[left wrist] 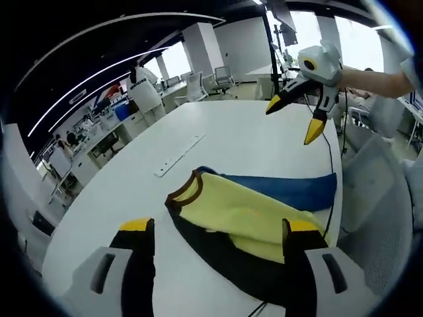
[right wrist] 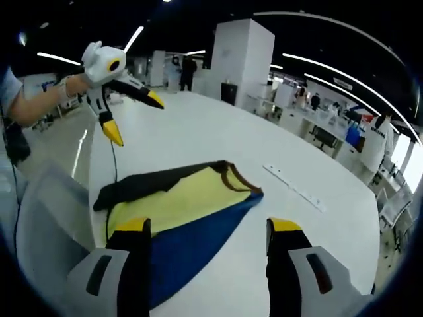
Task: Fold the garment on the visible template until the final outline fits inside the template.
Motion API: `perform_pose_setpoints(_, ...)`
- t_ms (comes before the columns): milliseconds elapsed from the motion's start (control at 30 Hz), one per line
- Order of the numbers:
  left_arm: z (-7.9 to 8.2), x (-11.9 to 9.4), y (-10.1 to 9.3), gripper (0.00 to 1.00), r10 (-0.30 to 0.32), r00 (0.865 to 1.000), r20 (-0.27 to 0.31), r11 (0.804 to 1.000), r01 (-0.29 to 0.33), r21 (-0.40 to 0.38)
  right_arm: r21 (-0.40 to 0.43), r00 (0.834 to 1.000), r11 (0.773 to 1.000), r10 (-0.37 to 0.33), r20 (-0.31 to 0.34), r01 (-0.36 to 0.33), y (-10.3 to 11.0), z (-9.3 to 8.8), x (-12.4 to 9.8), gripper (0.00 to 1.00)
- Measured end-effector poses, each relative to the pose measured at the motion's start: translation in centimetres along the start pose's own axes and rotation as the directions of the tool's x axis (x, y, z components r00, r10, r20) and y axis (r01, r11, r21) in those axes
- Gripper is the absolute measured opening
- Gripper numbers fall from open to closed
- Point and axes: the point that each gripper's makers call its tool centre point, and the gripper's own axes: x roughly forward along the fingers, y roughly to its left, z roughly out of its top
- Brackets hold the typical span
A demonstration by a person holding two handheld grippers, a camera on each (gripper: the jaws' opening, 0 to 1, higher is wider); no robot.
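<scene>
- On the white table (left wrist: 218, 142), the garment (left wrist: 254, 218) lay partly folded: a yellow panel on top, a blue part on one side, a black part on the other, a brown-trimmed neckline at one end.
- Left gripper view: the left gripper (left wrist: 218, 231) hovered just above the near black edge, jaws wide apart, nothing between them. The garment lay straight ahead and slightly toward its right jaw.
- Right gripper view: the right gripper (right wrist: 208, 231) hung over the blue edge of the garment (right wrist: 178, 205), jaws likewise spread and empty.
- Each gripper showed in the other's view, raised well above the table, jaws parted: the right one (left wrist: 295, 119) and the left one (right wrist: 132, 119).
- Long axis of the garment ran crosswise to both grippers, neckline toward the table's middle. The two faced each other across it, left on the black side, right on the blue side; each was nearest its own long edge.
- Judgement: the next fold would turn on which long edge gets lifted over; black edge for the left, blue for the right.
- A pale strip (left wrist: 180, 155) lay on the table beyond the neckline, apart from the cloth. No template outline could be made out.
- Writing: signs in the background office were too small to read; no label seen on the garment.
</scene>
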Motion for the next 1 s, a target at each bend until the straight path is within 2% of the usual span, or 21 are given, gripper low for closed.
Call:
perform_pose_setpoints(367,-1.2,-0.7,-1.7,0.87,-0.004,1.000,-0.007,1.000,0.003,-0.023,0.017,1.000,1.000,0.007,-0.004,-0.007,1.4,-0.9,-1.5,0.80)
perform_pose_setpoints(833,-2.0,-2.0,-3.7,0.99,-0.021,1.000,-0.006,0.999,0.021,-0.027,0.038,0.999,0.999,0.030,0.010,-0.031,3.0,-1.7,-2.4,0.90)
perform_pose_setpoints(1000,-2.1,-2.2,-4.1,0.99,-0.016,1.000,0.010,0.999,0.016,-0.032,0.045,0.999,0.998,0.039,0.004,-0.039,3.5,-2.2,-2.5,0.96)
